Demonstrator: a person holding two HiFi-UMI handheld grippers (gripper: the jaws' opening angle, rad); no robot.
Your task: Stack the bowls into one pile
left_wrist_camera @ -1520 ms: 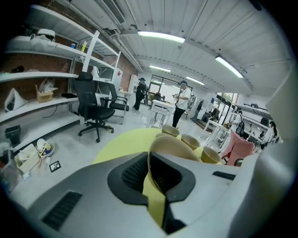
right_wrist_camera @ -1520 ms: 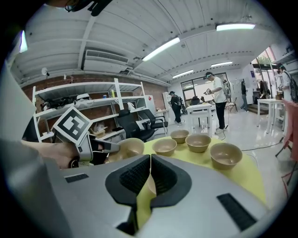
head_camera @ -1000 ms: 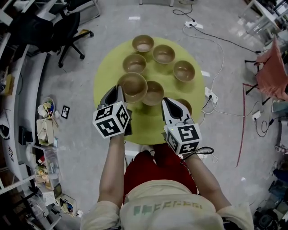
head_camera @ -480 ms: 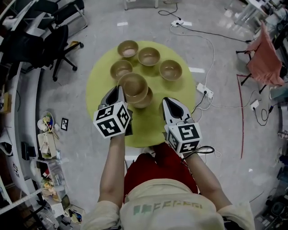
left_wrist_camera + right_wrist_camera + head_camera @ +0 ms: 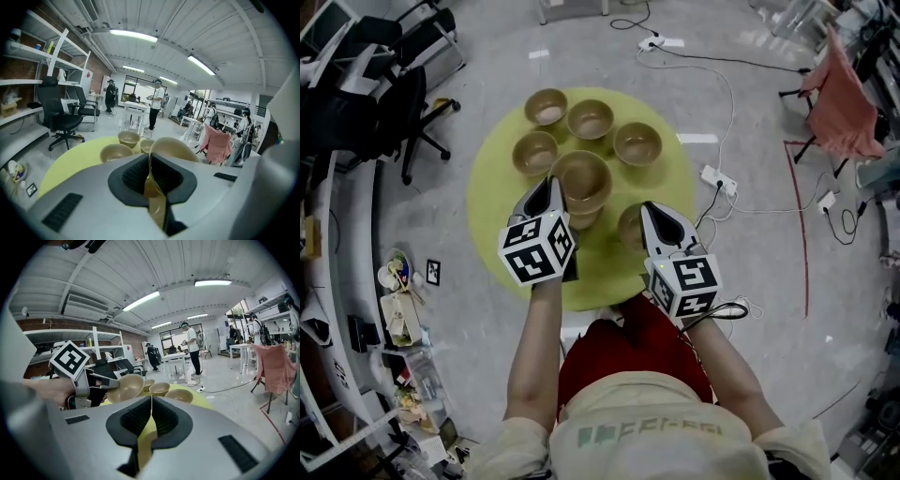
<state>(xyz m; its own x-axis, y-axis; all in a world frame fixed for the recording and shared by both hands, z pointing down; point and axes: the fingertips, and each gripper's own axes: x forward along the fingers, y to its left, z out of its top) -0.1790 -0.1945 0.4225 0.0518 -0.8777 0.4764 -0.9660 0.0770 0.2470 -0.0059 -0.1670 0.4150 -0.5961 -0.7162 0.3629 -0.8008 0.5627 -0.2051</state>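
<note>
Yellow-green and round, the tabletop [image 5: 492, 220] carried tan bowls, four loose bowls [image 5: 591, 119] clustered at its far side. The left tongs [image 5: 553, 190] were clenched on the rim of a held bowl [image 5: 579, 178], which hung over a lower bowl [image 5: 584, 221] near the middle; whether those two touched I could not tell. A last bowl [image 5: 630, 227] sat just beside the right tongs [image 5: 653, 216], whose jaws were pressed together on nothing.
</note>
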